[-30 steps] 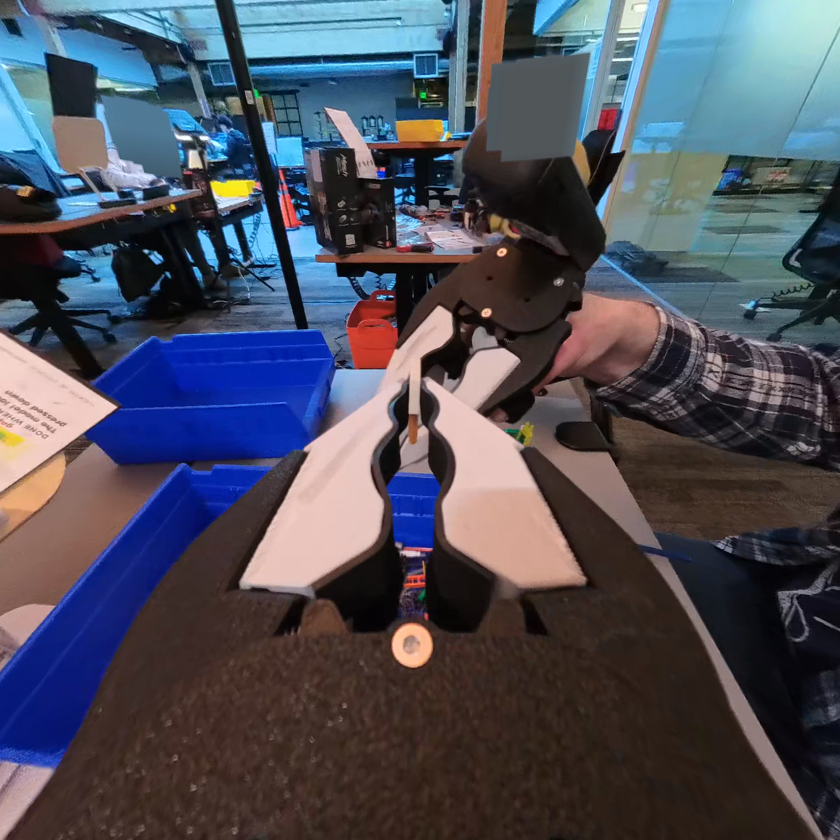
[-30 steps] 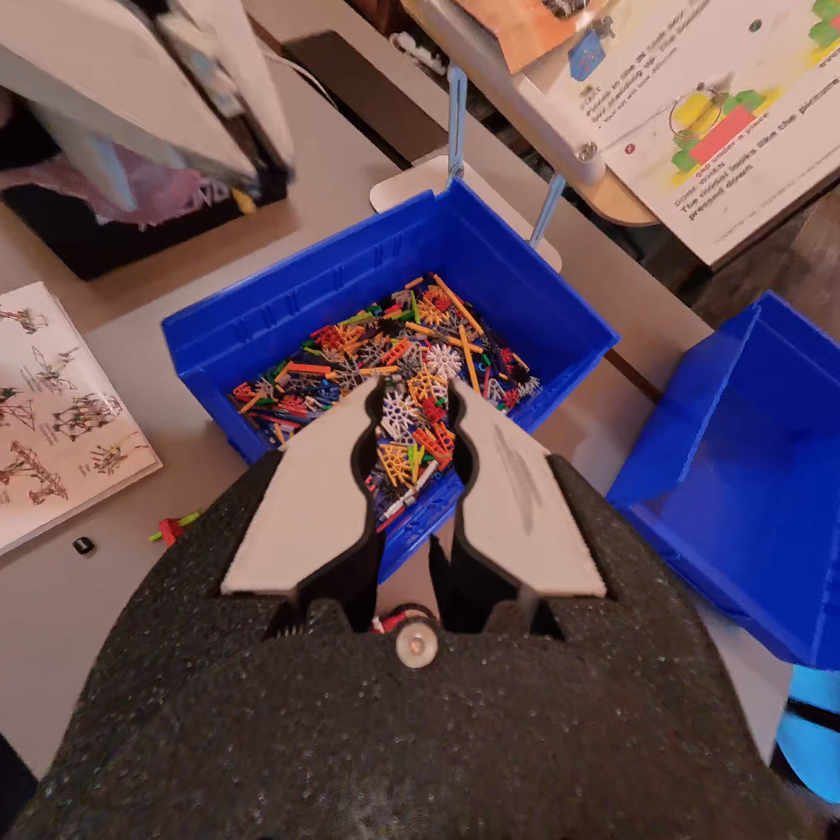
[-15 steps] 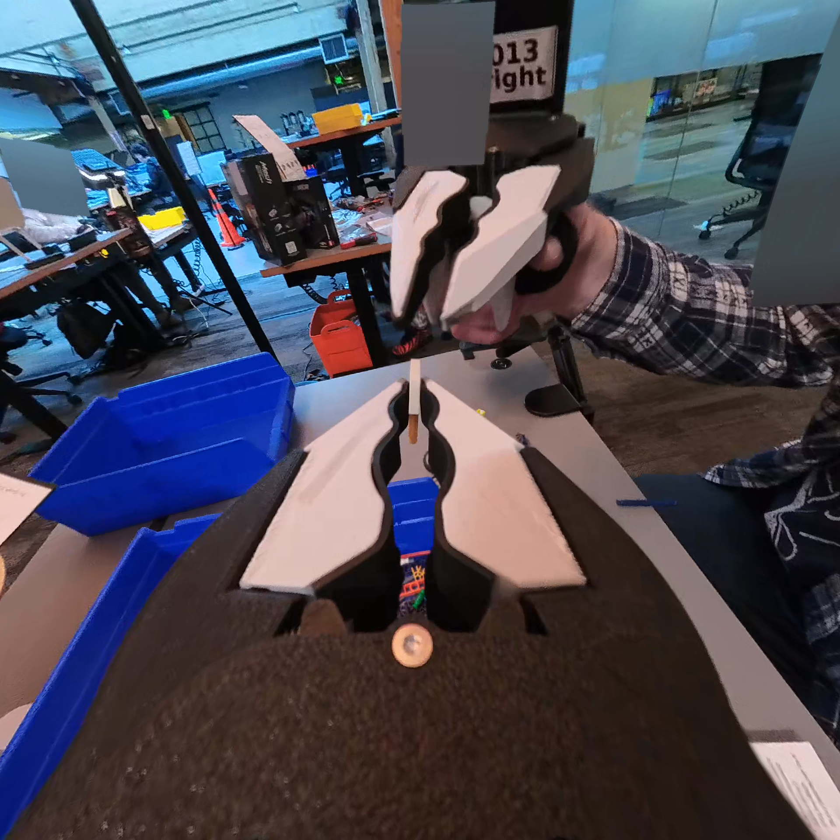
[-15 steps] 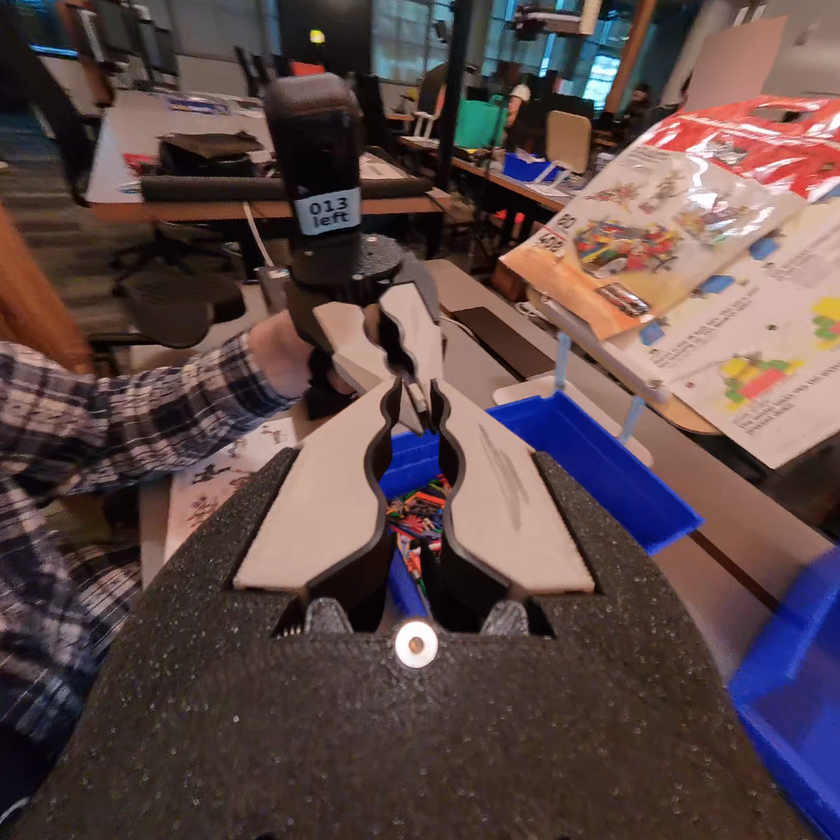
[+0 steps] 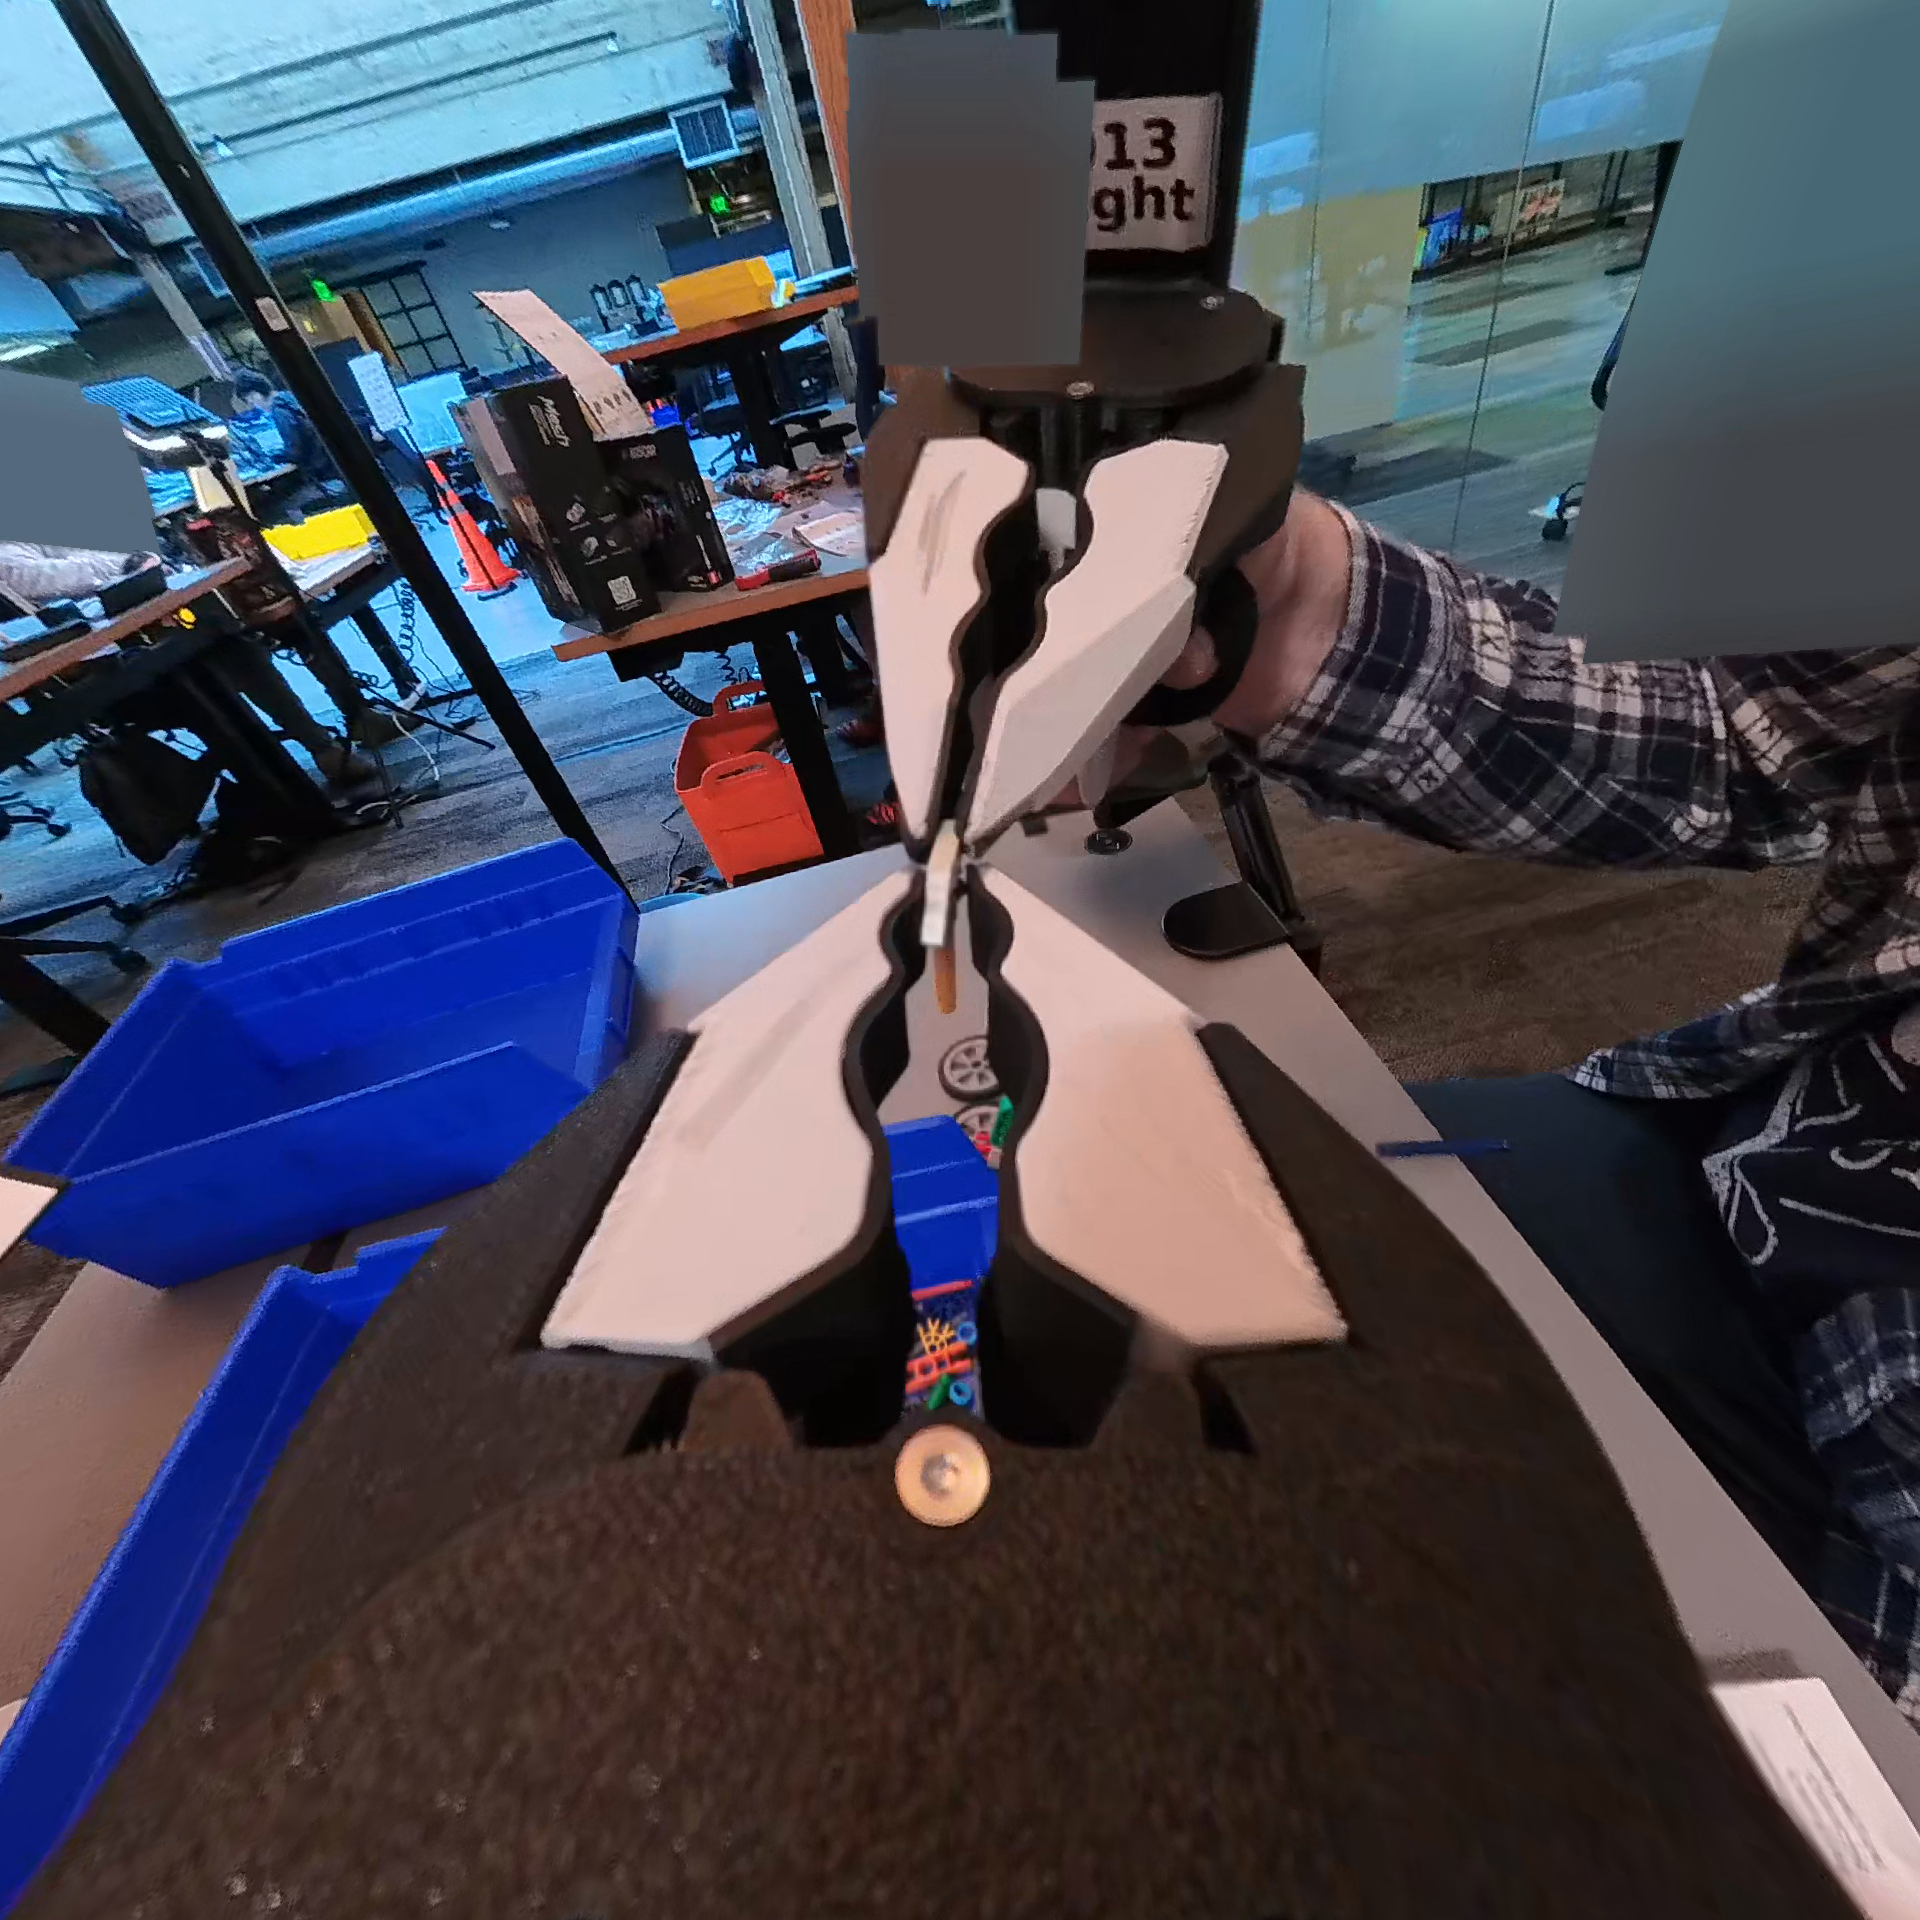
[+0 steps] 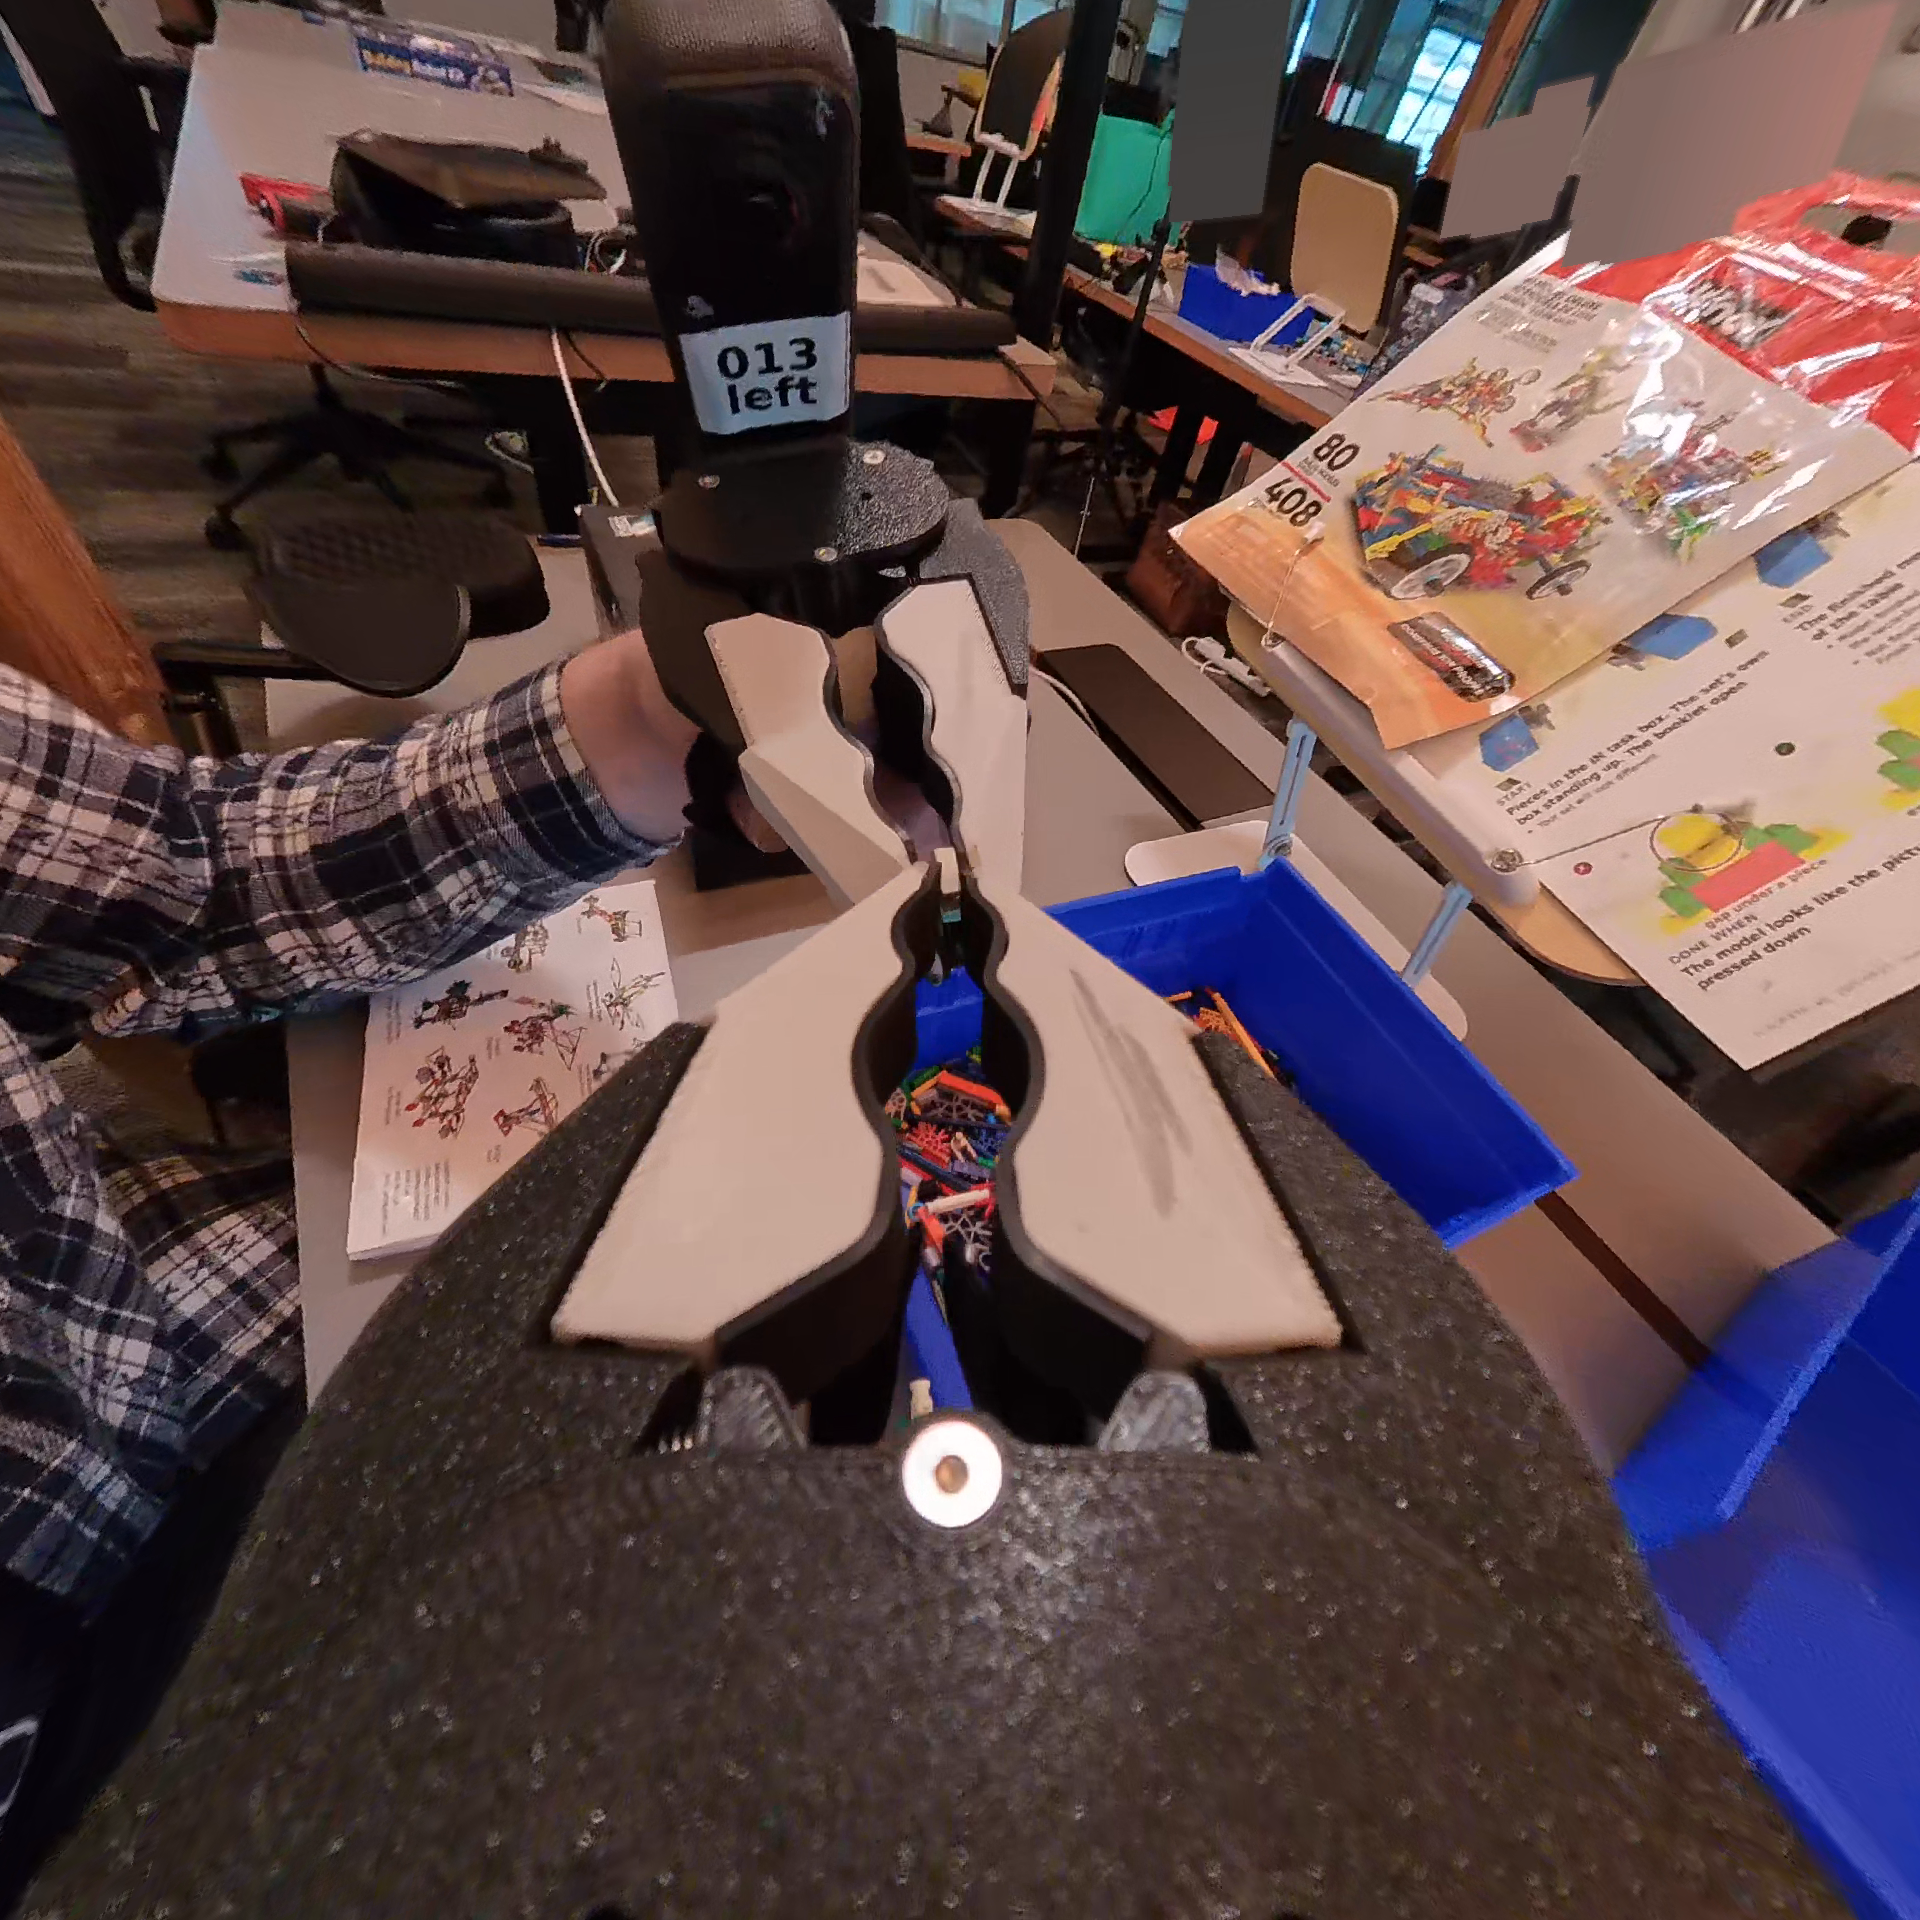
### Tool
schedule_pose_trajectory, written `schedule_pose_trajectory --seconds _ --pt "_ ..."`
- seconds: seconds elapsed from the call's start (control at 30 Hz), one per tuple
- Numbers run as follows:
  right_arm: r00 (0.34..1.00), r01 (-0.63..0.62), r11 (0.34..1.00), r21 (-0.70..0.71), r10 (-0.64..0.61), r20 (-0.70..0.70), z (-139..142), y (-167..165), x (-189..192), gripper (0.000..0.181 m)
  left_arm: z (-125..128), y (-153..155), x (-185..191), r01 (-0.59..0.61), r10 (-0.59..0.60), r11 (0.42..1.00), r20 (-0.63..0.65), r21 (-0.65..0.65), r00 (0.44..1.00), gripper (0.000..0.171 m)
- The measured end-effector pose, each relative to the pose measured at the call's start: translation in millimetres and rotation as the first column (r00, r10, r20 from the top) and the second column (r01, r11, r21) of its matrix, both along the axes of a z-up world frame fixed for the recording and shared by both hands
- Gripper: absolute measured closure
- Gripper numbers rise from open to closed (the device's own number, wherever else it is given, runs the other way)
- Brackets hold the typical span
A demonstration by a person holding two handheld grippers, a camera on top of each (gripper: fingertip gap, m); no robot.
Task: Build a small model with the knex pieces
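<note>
My left gripper (image 5: 943, 896) is shut on a thin white rod (image 5: 938, 920) with a tan end, held upright above the table. My right gripper (image 5: 941, 837) comes down from above and its tips close on the rod's upper end. In the right wrist view my right gripper (image 6: 945, 885) is shut tip to tip against the left gripper (image 6: 941, 848), with the rod's white end (image 6: 945, 860) between them. Below both is a blue bin (image 6: 1299, 997) of many coloured construction pieces. It also shows in the left wrist view (image 5: 208, 1455).
An empty blue bin (image 5: 343, 1039) sits beside the full one, also in the right wrist view (image 6: 1818, 1558). An open booklet (image 6: 499, 1060) lies on the table. An instruction board (image 6: 1714, 831) stands behind the bin. Two small wheels (image 5: 971, 1065) and a tripod foot (image 5: 1226, 920) are near the table edge. Plaid sleeves (image 6: 312, 831) flank the grippers. My left and right fingertips are right by each other.
My right gripper rose from over the full bin, swung to face the left gripper and closed on the top of the rod. The left gripper kept its hold on the rod.
</note>
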State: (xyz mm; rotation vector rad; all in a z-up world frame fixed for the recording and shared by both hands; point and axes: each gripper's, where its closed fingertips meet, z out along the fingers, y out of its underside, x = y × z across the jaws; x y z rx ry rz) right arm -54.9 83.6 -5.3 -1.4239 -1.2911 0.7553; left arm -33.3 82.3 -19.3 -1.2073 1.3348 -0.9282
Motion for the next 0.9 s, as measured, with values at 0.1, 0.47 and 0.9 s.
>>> schedule_pose_trajectory --seconds 0.1,0.47,0.9 --pt "0.996 0.030 1.000 0.001 -0.029 -0.090 14.6 1.6 7.0 0.179 5.5 4.7 -2.9 -0.021 0.021 1.000 0.034 -0.010 0.999 0.158" --pt "0.982 0.039 0.999 -0.011 -0.041 -0.182 19.2 -0.3 15.0 0.176 11.2 -3.1 3.7 0.067 -0.059 0.995 0.109 -0.074 0.992 0.171" --pt "1.000 0.020 1.000 -0.008 -0.020 0.010 -1.0 -2.9 11.0 0.171 1.1 -9.3 9.1 0.052 -0.052 0.999 0.015 -0.012 0.999 0.171"
